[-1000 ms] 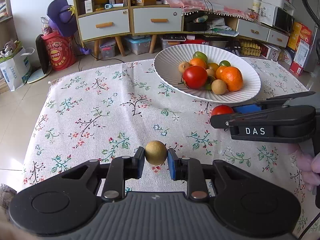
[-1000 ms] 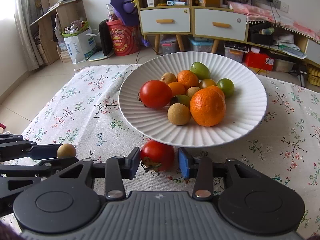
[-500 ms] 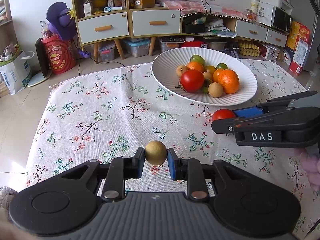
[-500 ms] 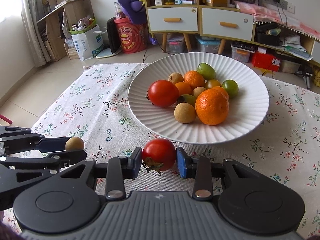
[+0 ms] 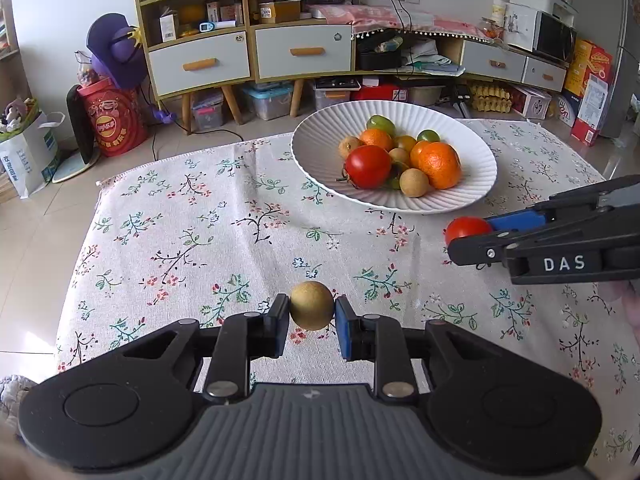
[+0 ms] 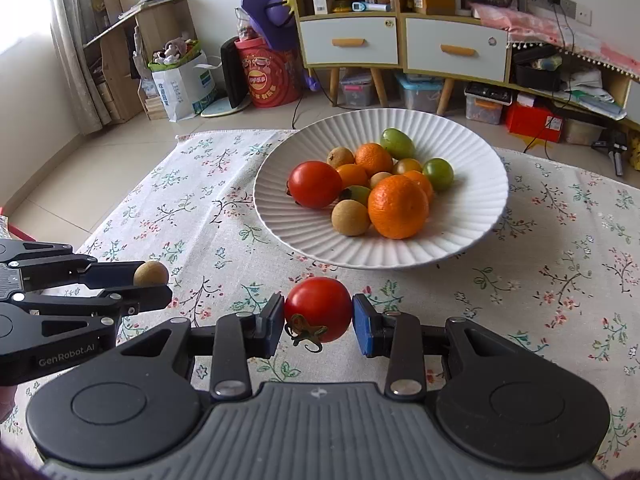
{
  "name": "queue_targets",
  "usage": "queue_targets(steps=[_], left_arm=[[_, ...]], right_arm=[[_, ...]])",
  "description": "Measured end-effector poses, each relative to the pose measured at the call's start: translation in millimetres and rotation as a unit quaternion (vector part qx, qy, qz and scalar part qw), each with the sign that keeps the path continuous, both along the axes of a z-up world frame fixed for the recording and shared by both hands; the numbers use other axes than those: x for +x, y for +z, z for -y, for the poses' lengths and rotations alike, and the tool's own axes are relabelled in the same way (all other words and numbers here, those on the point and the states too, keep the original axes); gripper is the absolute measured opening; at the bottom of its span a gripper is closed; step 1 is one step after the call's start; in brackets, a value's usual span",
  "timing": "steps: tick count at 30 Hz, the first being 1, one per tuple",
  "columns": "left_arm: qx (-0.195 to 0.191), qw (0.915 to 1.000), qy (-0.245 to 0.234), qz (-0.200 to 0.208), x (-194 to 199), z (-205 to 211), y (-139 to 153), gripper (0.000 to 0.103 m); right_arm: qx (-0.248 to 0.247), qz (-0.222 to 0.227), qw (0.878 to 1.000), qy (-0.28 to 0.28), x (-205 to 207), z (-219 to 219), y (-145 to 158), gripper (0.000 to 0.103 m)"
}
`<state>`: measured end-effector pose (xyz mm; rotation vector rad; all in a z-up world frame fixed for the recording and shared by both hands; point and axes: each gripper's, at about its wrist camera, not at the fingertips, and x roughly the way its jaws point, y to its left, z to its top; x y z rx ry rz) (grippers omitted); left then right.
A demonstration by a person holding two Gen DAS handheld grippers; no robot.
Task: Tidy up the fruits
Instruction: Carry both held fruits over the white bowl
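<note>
two fruits held: our left gripper [image 5: 311, 314] clamps a longan [image 5: 311, 305], our right gripper [image 6: 318, 322] a tomato [image 6: 318, 309]; next, carry both over the plate [image 6: 472, 216].

Red tomato [image 6: 318, 309] and tan, perhaps longan, fruit [image 5: 311, 305] held off the cloth.

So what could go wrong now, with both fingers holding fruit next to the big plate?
The tomato is round and smooth, pinched only at its sides by the right gripper, so it might slip out and roll across the tablecloth. The small brown fruit in the left gripper could pop free too. The plate already holds a pile, so fruit dropped onto it might knock others around.
</note>
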<state>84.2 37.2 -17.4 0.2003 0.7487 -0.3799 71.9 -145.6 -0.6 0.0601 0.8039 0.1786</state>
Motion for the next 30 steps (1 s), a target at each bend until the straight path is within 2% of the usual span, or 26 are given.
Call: queue_targets(steps=[11, 18, 30], left_arm=[[-0.056, 0.9984, -0.002, -0.001, 5.1, 11.3, 12.7, 0.017], [-0.06, 0.998, -0.017, 0.011, 6.7, 29.1, 14.6, 0.017], [-0.074, 0.9971, -0.008, 0.018, 22.8, 53.6, 11.5, 0.017]], right_arm=[[0.027, 0.015, 0.999, -0.027, -3.7, 26.9, 9.5, 0.034], [0.042, 0.031, 0.997, -0.048, -2.3, 35.0, 13.8, 0.034], [0.057, 0.051, 0.993, -0.085, 9.6, 52.0, 15.8, 0.034]])
